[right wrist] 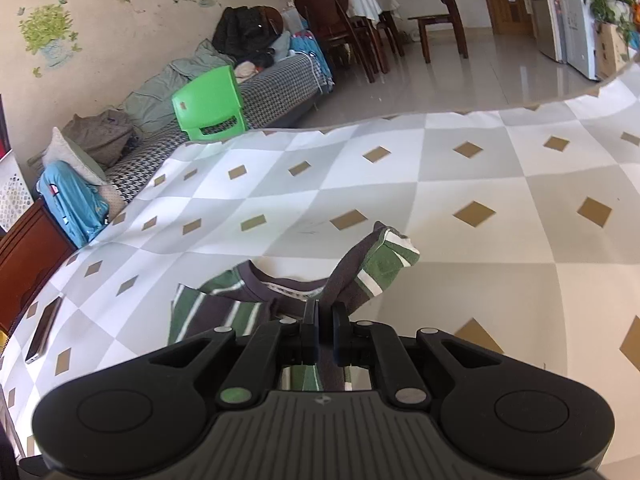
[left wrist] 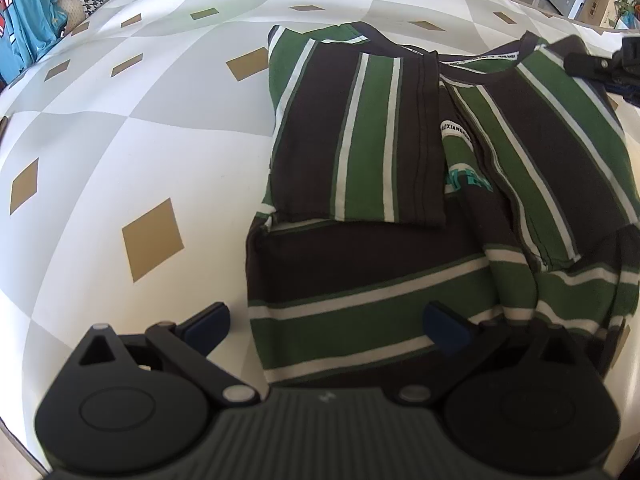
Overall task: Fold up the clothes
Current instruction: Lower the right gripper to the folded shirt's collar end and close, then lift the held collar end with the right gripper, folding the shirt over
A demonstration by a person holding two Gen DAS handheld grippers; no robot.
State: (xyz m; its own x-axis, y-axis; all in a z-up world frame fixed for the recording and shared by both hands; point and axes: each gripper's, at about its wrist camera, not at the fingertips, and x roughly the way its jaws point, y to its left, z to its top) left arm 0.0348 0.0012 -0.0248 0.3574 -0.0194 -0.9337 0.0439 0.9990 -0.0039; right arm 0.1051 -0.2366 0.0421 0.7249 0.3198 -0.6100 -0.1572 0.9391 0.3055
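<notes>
A green, dark brown and white striped T-shirt point(left wrist: 400, 168) lies on the checked tablecloth point(left wrist: 140, 140), both sides folded inward over its middle. My left gripper point(left wrist: 326, 320) hovers open over the shirt's near hem, its blue-padded fingers point(left wrist: 208, 322) wide apart with nothing between them. My right gripper point(right wrist: 325, 322) is shut on a fold of the striped T-shirt point(right wrist: 360, 268), lifting a sleeve corner above the cloth. That same right gripper point(left wrist: 600, 62) shows as a dark shape at the far right of the left wrist view.
A phone point(right wrist: 42, 330) lies near the table's left edge. Beyond the table stand a green plastic chair point(right wrist: 210, 104), a sofa piled with clothes point(right wrist: 160, 96) and dark dining chairs point(right wrist: 340, 24). A blue garment point(left wrist: 24, 24) hangs at far left.
</notes>
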